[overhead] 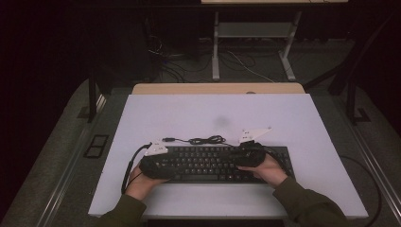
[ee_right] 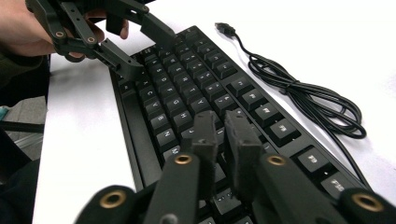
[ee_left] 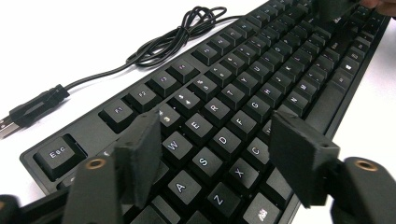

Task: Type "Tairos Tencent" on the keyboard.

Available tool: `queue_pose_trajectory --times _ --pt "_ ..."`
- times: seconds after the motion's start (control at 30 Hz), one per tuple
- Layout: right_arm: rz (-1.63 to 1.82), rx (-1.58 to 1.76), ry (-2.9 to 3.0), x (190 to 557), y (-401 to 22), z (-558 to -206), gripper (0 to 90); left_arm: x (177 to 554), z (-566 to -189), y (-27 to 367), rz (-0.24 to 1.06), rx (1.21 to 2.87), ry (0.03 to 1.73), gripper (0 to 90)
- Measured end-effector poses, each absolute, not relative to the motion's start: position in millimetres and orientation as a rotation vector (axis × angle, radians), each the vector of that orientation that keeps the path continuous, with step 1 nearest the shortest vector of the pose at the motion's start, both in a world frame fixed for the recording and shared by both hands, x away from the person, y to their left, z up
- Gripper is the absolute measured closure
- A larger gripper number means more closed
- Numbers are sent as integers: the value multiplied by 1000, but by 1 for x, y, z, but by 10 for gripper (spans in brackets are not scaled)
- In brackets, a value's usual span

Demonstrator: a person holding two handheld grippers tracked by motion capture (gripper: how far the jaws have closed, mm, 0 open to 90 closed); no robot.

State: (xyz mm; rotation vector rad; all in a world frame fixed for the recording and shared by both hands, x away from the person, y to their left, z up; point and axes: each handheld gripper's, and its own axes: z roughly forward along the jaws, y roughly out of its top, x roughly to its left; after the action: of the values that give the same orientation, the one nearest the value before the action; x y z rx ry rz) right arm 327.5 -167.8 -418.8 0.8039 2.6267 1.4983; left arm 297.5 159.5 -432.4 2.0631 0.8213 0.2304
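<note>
A black keyboard lies near the front of the white tabletop. Its black cable is coiled just behind it, with the USB plug loose on the table. My left gripper hovers open over the keyboard's left end, its pads wide apart above the letter keys. My right gripper is over the keyboard's right end, jaws nearly together with nothing between them. In the right gripper view the left gripper shows far off, open, in a hand. In the high view the left gripper and right gripper rest on the keyboard.
The coiled cable lies beside the keyboard's back edge. A wooden desk edge lies behind the white top. Beyond it, a metal table frame and loose floor cables stand in the dark.
</note>
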Motion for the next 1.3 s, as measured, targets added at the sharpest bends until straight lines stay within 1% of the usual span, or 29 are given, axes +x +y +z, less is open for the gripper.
queue_pose_trajectory --times 0.13,0.27,0.53,1.3 --pt "1503 796 2637 328 -165 -418 893 297 -433 159 237 2063 826 261" --pt "1505 779 2649 329 -161 -419 894 296 -432 158 245 2052 848 161" --pt "1499 756 2673 329 -152 -420 894 297 -434 156 238 2050 874 4" --pt "1409 670 2778 324 -118 -433 895 297 -434 156 236 2072 863 0"
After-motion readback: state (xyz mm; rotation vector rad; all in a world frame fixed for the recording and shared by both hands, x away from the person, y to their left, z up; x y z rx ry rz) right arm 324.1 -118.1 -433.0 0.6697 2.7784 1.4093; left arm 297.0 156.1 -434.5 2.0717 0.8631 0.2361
